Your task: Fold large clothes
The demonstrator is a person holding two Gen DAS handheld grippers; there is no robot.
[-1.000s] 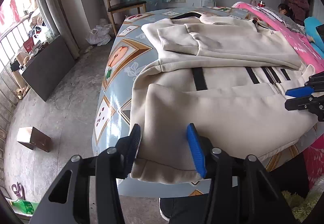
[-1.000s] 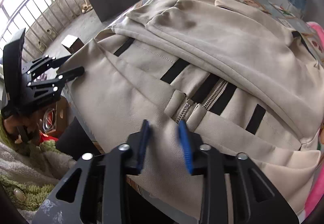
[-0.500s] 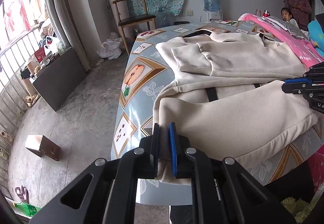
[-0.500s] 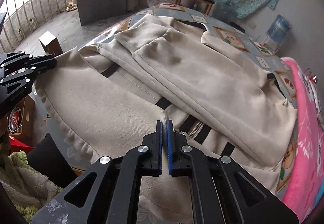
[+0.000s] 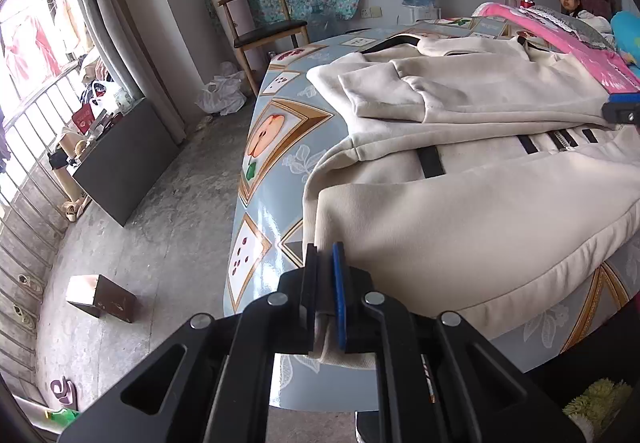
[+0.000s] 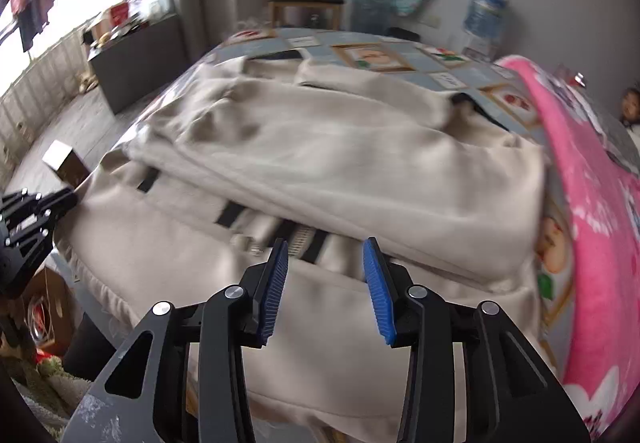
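Evidently, the jacket, spread on the counter, is pinched at its 7 o'clock hem corner by the left gripper; the right gripper has just been opened, nothing between its jaws, so the hem fold needs regrasping.

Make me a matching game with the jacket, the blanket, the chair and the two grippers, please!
Things:
1. left gripper
2. right gripper
3. blanket
4. chair

States:
A. pink, beside the jacket
B. wooden, by the wall
C. shut on the jacket's hem
D. jaws just opened, pressing on nothing

Pairs: 1-C, 2-D, 3-A, 4-B
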